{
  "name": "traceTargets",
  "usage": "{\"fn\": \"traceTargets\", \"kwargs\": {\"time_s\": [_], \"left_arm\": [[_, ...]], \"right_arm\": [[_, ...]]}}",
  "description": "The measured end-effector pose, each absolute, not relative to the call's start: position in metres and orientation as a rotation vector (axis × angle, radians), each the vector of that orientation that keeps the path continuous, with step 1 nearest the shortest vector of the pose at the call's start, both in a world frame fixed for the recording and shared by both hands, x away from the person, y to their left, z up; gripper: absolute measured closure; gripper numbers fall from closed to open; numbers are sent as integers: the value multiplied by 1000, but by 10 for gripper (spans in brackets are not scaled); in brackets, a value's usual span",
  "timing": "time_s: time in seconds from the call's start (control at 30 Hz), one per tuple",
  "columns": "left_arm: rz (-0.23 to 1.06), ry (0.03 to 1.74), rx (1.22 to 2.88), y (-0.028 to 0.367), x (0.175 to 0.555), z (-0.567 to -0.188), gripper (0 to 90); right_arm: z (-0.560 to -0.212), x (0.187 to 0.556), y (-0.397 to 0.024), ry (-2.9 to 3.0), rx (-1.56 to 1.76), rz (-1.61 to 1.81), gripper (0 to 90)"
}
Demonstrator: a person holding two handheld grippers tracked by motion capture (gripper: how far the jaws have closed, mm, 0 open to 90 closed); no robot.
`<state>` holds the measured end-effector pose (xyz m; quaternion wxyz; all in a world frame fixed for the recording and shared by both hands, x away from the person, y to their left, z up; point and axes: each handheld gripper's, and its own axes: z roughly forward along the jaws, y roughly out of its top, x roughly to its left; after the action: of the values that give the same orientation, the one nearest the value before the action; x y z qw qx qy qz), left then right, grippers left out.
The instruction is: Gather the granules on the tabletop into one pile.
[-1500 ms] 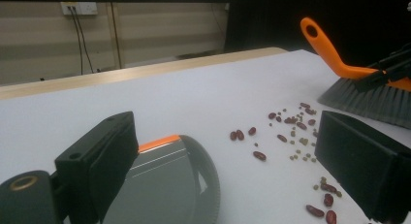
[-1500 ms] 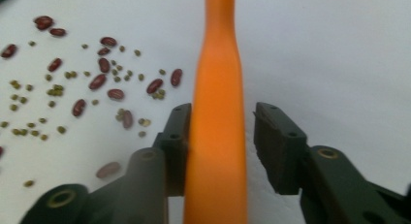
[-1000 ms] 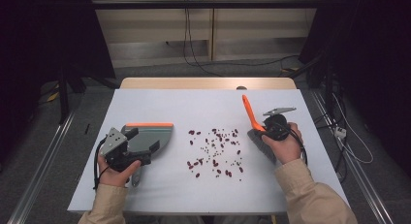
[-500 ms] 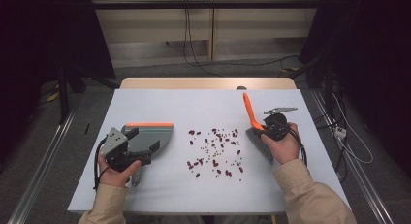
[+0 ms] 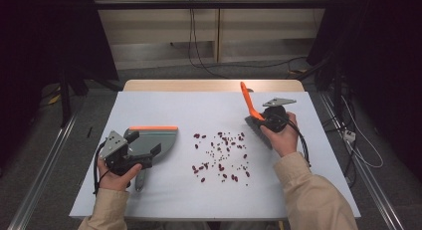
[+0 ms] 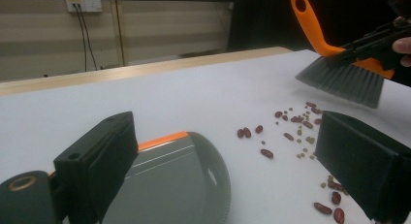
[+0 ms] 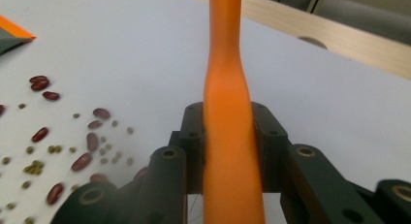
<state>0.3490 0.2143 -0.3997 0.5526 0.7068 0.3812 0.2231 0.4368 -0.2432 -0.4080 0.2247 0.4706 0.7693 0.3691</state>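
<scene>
My right tongs are clamped tight on the orange handle of the brush, the handle running straight up between the two black jaws in the right gripper view, where it fills the gap with no slack. The grey bristles sit at the right-hand edge of the scattered beans, just beside the nearest ones, low over the counter; whether the tips touch the surface I cannot tell. My left tongs stand wide apart, and in the left gripper view the grey dustpan lies on the counter between and below the jaws, neither pad pressing on it; its handle passes under my left hand in the high view, where I cannot tell whether it is gripped. The pan's orange-trimmed edge faces the far side, and its curved side faces the beans. Between pan and beans lies a strip of bare white counter. The far half of the counter is open up to its wooden back edge, and the near edge is well apart from the closest beans.
</scene>
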Motion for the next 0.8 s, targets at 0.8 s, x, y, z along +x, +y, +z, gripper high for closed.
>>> {"fn": "traceTargets", "kwargs": {"time_s": [0.8], "left_arm": [[481,881,1688,222,349,-408,33]], "right_arm": [[-423,445,-192,2358,908,884,709]]}}
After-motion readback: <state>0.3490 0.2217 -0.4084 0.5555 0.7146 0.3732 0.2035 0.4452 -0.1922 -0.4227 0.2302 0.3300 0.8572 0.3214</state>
